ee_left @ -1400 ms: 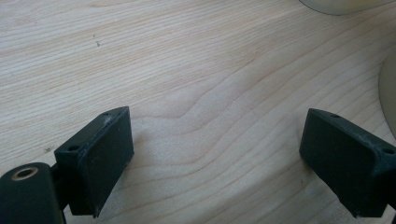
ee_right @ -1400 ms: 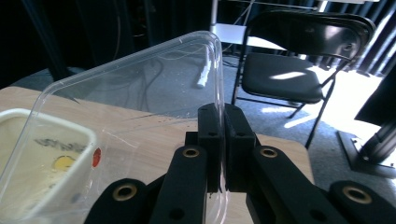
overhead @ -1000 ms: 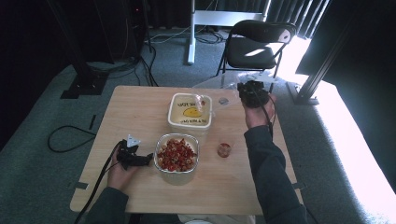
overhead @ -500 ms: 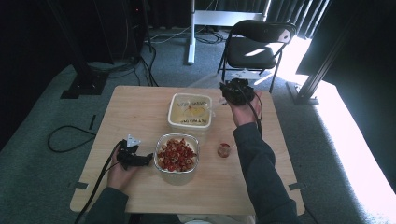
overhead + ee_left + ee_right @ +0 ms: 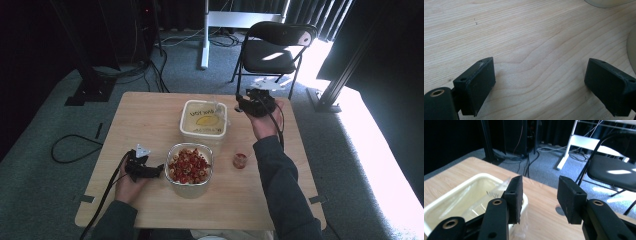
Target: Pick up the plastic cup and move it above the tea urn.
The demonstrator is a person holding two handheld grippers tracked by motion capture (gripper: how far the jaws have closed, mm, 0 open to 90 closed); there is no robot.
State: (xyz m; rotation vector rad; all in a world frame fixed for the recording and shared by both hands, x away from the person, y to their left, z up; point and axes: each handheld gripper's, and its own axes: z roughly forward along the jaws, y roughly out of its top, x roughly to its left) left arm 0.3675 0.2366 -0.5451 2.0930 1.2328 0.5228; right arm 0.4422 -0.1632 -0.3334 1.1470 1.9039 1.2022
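Here, at the left of the counter (image 5: 145, 120), the left tongs (image 5: 159, 171) rest low on the wood with jaws spread wide and nothing between them, just beside the glass bowl of red and tan cereal (image 5: 189, 164). Behind that bowl stands a cream tub (image 5: 204, 131) with a clear plastic bag (image 5: 499, 192) lying in it and rising over its far rim. To the right, a small glass cup with something red in it (image 5: 240, 160) sits apart from both containers. Farther right and toward the back edge, the right tongs (image 5: 240, 104) hang above the counter just beside the tub's right rim, jaws partly open and empty; the bag's edge shows behind the left jaw in the right gripper view, though whether it touches I cannot tell. As a judgement, the work is early: the bag looks like the next thing to be gripped, and neither bowl nor cup appears to be in hand. The counter is pale wood grain, set on grey carpet, with a folding chair (image 5: 272, 47), cables and dark curtains behind, and sunlight at the right.
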